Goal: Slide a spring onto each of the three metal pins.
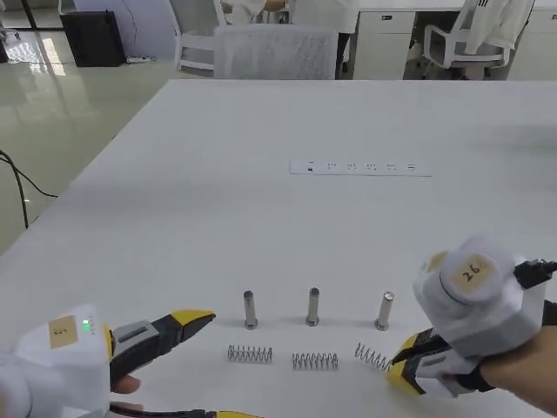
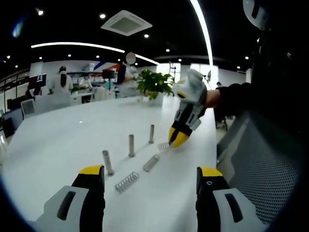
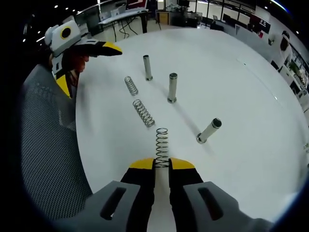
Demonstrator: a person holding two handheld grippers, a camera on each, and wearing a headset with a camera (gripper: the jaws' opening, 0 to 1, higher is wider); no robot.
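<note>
Head view. Closest to the lens, low and left of the middle pin: left gripper, jaws spread wide, holding nothing, apparently parked until needed. Right of the middle pin and nearer the lens: right gripper, tips pressed onto the near end of the right spring. Spring resting on the table or barely off it; cannot tell which. Just behind that spring, upright, the right pin. Left of the middle pin, the left pin. All three pins bare. In front of the middle pin, the middle spring; left of that, the left spring, both flat and untouched. Well beyond the middle pin, a power strip, out of the way.

Left gripper view. Looks along the row: own jaws wide apart with nothing between, middle pin second in line, right gripper beyond it at the farthest spring.

Right gripper view. Own jaws pinching the spring's end, coil pointing straight away. Probably gripped at the end to leave the far opening free for dropping over a pin top. Just right of the held spring, nearer than the middle pin: the right pin, with no obstruction between.
</note>
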